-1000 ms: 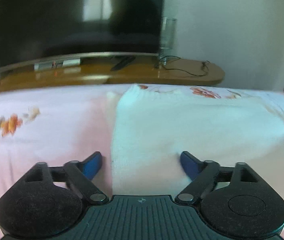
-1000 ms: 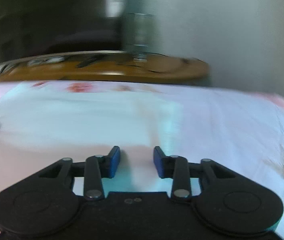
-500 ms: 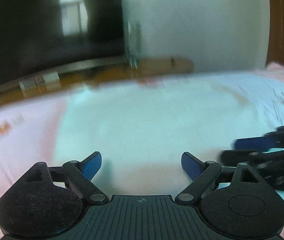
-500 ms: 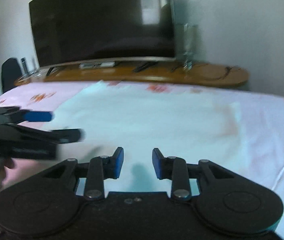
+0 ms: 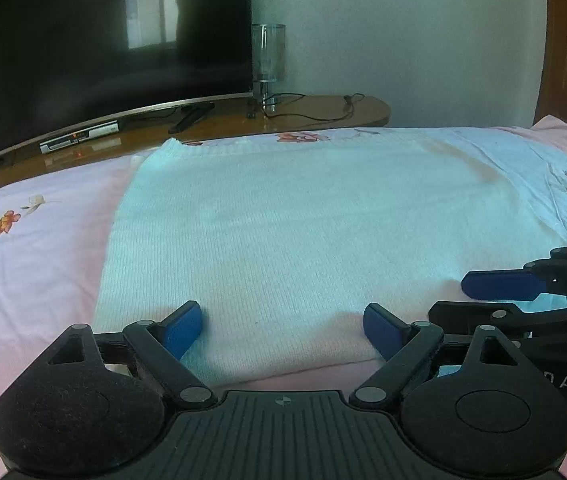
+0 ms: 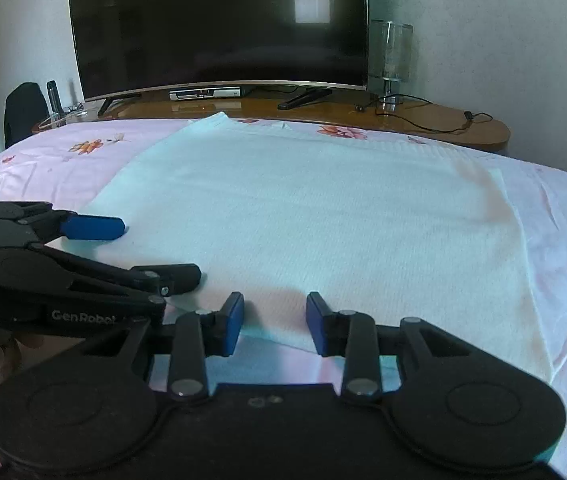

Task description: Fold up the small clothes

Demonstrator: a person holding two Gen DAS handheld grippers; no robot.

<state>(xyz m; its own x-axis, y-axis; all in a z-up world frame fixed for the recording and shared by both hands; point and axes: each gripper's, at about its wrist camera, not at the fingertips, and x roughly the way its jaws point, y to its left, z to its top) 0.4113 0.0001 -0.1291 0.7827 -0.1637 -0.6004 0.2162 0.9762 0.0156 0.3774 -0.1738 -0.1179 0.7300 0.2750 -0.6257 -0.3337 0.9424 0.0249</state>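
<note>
You are only starting: the white knit garment [image 5: 315, 232] is lying flat, unfolded; the left gripper [image 5: 281, 330] is standing wide apart and the right gripper [image 6: 274, 322] is opening, both gripping nothing.

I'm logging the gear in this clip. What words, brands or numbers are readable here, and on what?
"GenRobot": white lettering on the side of the left hand-held gripper, right wrist view.
"DAS": partial letters, cut off by the frame edge, on the side of the right hand-held gripper, left wrist view.
Set-top box under the TV: display and front markings too small to read.
</note>
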